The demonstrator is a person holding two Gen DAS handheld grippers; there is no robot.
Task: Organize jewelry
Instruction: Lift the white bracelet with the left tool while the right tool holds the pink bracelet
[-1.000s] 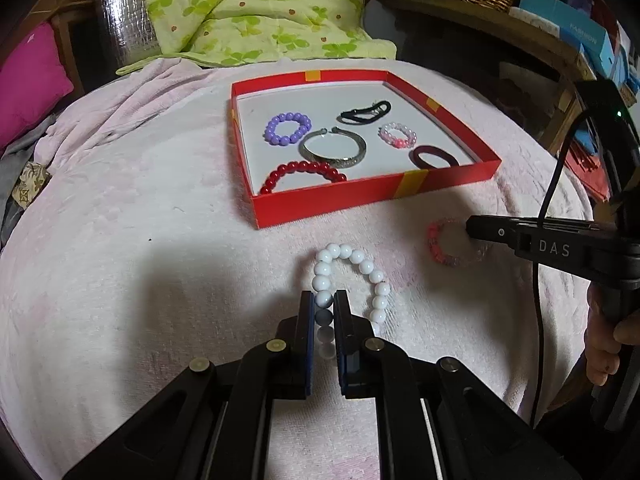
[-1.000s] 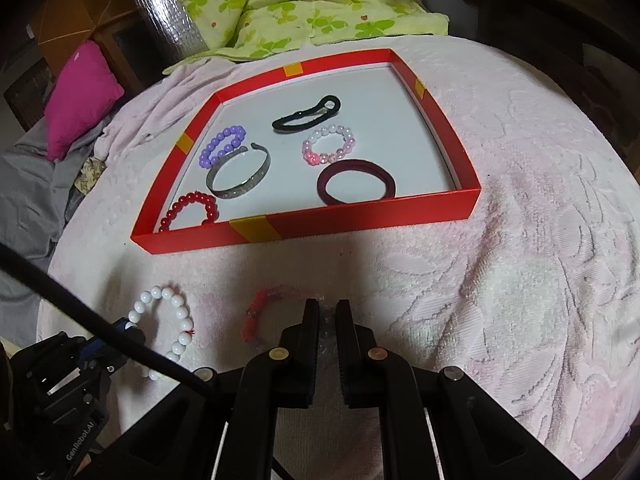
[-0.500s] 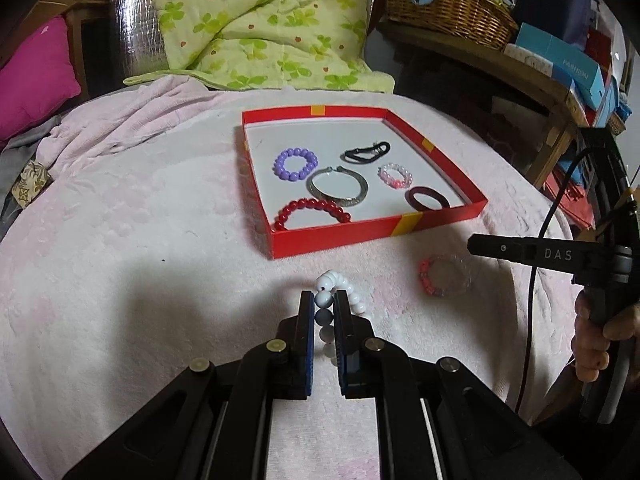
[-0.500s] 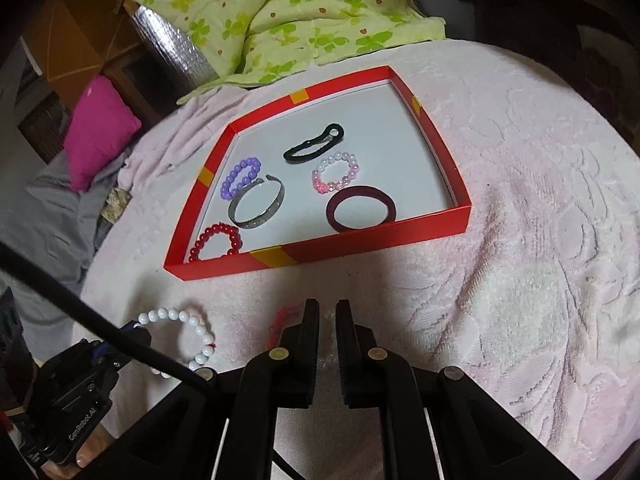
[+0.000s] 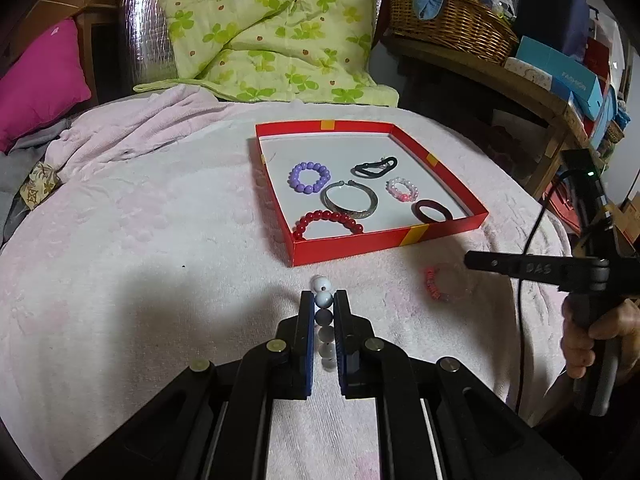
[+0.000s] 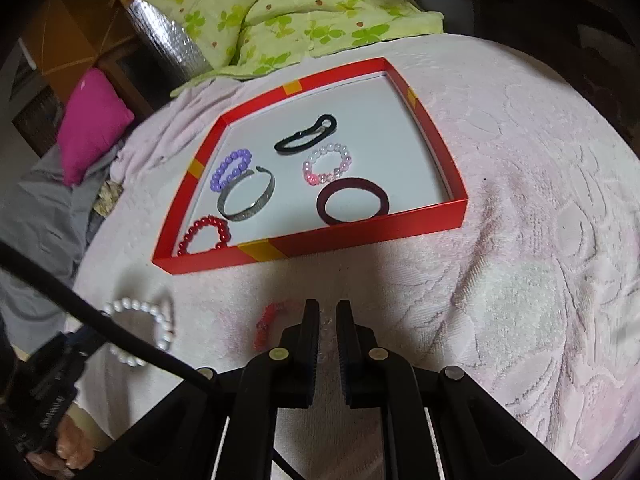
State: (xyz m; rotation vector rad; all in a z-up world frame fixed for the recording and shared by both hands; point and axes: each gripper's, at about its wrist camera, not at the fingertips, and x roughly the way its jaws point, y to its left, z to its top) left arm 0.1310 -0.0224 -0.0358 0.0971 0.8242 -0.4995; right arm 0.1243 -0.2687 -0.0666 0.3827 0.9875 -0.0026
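Overhead, left gripper (image 5: 323, 300) clamps white bead bracelet (image 5: 323, 299) above pink blanket (image 5: 160, 240); right gripper (image 6: 327, 308) nearly closed.

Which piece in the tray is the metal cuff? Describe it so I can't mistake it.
Find the red tray on the pink blanket. Near its middle, between the purple bead bracelet and the red bead bracelet, lies the silver cuff bangle. It is the only metal, unbeaded band, with an open gap in its ring.

Dim indoor light, soft foreground shadows, fisheye-warped dark edges.
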